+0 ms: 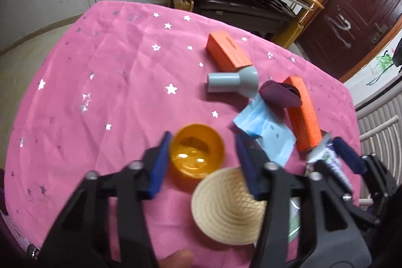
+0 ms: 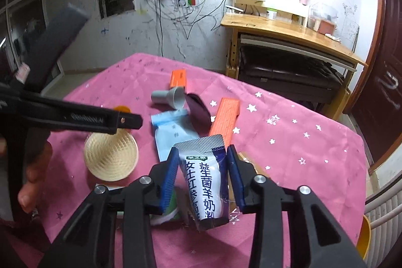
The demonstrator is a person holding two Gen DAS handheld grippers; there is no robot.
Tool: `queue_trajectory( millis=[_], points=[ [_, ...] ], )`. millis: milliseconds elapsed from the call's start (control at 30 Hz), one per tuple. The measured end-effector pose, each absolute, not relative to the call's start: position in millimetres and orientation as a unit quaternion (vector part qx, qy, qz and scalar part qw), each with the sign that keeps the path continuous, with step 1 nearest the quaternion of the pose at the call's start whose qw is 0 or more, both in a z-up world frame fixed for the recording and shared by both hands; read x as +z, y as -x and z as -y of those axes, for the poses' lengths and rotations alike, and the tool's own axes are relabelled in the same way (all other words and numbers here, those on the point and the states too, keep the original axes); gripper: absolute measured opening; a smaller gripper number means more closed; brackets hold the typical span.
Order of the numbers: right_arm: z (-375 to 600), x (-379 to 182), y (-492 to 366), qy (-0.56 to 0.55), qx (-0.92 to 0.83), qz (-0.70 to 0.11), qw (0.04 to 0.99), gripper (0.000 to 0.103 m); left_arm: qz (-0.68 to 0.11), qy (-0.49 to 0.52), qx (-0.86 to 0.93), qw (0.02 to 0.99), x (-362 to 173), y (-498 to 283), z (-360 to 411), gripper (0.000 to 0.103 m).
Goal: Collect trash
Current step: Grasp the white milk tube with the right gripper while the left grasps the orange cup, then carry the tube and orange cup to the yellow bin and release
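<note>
Pink cloth [image 1: 100, 92] dotted with silver stars covered the round worktop, and the trash lay scattered across its far half. The right gripper [image 2: 202, 173] had its blue jaws closed on a white and blue foil sachet [image 2: 204, 182] printed with Chinese characters; both pads pressed against its sides and its crimped silver top stood up between them. In the left wrist view that same sachet [image 1: 326, 160] showed at the right edge, clamped by the other tool.

The left gripper [image 1: 202, 155] was angled steeply down over an orange plastic cup [image 1: 196, 155] lying on the cloth. One blue pad sat against the cup's left rim, while the other was beside it on the right with a strip of cloth visible between, so the jaws were partly open around the cup rather than clamped on it. A small woven straw hat [image 1: 226, 207] rested just in front of the cup, partly under the right finger.

Farther back lay a light blue pouch [image 1: 263, 132], a dark purple pouch [image 1: 279, 94] overlapping it, a grey funnel-shaped piece [image 1: 233, 83] on its side, and two orange boxes, one [image 1: 227, 52] behind the funnel and one [image 1: 304, 114] beside the blue pouch. A wooden desk [image 2: 289, 34] stood against the scribbled wall behind
</note>
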State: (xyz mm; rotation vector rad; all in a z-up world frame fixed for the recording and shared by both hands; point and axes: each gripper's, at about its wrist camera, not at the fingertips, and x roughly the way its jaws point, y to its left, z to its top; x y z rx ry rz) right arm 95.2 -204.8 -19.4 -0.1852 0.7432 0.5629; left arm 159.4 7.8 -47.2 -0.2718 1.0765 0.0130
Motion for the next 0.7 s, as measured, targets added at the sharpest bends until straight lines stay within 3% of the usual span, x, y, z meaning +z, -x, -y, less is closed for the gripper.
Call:
queue_trajectory(
  millis=[400, 700],
  points=[
    [238, 5, -93, 0.049, 0.262, -0.333, 0.905, 0.033, -0.463, 0.134, 0.027, 0.876, -17, -152, -12, 0.040],
    [272, 19, -91, 0.030, 0.236, -0.317, 0.918, 0.033, -0.447, 0.112, -0.009, 0.887, 6, -151, 25, 0.040]
  ],
)
